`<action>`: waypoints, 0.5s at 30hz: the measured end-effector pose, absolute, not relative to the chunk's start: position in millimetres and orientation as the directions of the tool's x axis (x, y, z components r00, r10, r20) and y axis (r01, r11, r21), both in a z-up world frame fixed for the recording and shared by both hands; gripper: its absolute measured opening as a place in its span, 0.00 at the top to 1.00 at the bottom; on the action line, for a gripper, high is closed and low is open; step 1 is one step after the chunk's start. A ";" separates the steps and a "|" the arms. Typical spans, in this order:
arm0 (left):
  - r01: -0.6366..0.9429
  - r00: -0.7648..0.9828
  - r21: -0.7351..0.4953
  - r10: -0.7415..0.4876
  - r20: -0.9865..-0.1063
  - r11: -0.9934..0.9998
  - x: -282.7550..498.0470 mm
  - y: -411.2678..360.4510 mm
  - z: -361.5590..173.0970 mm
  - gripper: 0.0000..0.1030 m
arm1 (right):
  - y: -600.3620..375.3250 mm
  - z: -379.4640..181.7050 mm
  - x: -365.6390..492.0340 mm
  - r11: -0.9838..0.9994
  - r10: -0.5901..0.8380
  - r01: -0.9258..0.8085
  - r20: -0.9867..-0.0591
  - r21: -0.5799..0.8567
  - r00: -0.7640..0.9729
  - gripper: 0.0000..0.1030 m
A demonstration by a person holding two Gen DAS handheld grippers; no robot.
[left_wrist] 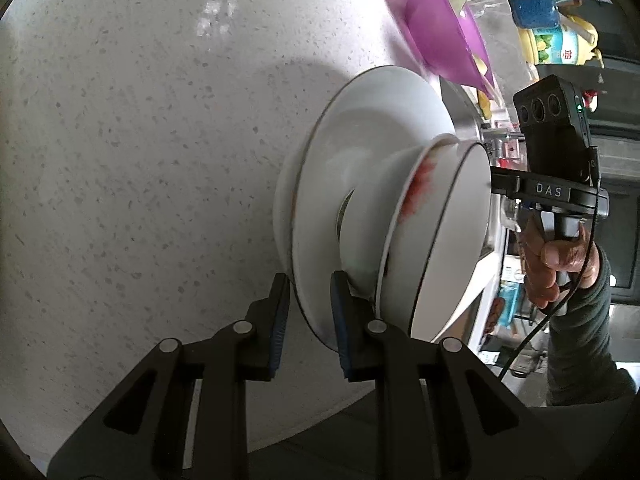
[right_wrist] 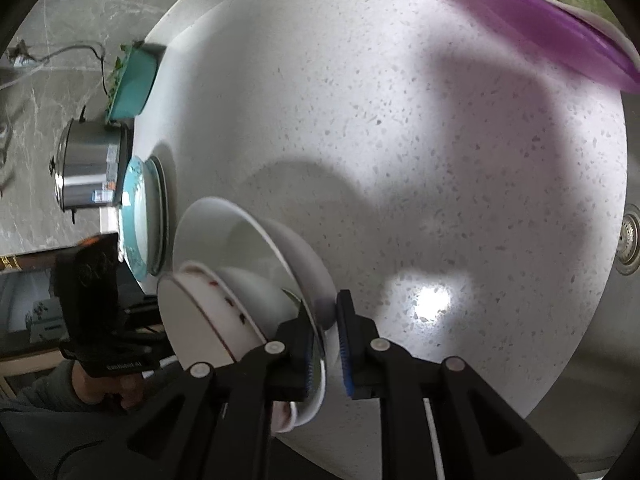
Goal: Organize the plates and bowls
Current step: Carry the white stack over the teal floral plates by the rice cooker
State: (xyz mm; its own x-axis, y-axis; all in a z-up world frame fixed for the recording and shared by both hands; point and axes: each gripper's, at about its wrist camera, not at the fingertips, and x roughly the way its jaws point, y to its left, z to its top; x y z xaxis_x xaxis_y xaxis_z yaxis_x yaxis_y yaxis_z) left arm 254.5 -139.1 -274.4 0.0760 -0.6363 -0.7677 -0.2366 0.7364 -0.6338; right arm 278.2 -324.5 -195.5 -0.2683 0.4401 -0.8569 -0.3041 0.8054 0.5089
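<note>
Stack: a wide white glazed ceramic plate [left_wrist: 360,152] is being held with 2 white ceramic bowls [left_wrist: 440,240] nested on it, lying centre right in the left wrist view and lower centre in the right wrist view, over the pale speckled stone counter [left_wrist: 140,140].
Left gripper [left_wrist: 308,320]: its blue ribbed pads are being pinched on the plate rim at the lower centre of the frame.
Right gripper [right_wrist: 324,344]: its pads are being pinched on the opposite rim [right_wrist: 316,320] at the lower centre of its own frame.
Handling: the load is judged heavy, rigid, brittle and slick-glazed; the loose bowls are judged likely to slide if the plate is being tilted.
Hold: 2 opposite rim points are judged the best grip, with the plate being kept level.
Bowl detail: a red painted pattern [left_wrist: 416,192] and a dark rim line are being shown on the nearer bowl.
Surroundings: a translucent purple plastic basin [left_wrist: 440,32] is being seen at upper right, and a teal round plate [right_wrist: 140,220] and a shiny steel pot [right_wrist: 88,168] at left.
</note>
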 end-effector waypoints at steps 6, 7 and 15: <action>-0.259 0.073 -0.649 -0.656 -0.751 0.715 257.1 -136.7 -275.5 0.84 | -317.8 -196.1 280.7 0.818 0.410 -0.313 -0.871 0.482 -0.269 0.85; -0.265 0.076 -0.653 -0.659 -0.748 0.710 257.4 -134.1 -274.9 0.84 | -316.7 -195.9 281.5 0.819 0.411 -0.311 -0.871 0.483 -0.269 0.85; -0.283 0.088 -0.662 -0.669 -0.738 0.694 257.0 -123.2 -272.6 0.84 | -310.9 -192.7 285.4 0.821 0.390 -0.325 -0.877 0.469 -0.280 0.85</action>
State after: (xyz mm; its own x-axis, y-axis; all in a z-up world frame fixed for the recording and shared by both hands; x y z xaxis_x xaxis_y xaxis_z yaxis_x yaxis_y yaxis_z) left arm 257.0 -123.2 -272.6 0.0875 -0.6687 -0.7384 -0.2833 0.6939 -0.6620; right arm 285.4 -310.9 -192.7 -0.2803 0.3899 -0.8771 -0.3250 0.8212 0.4689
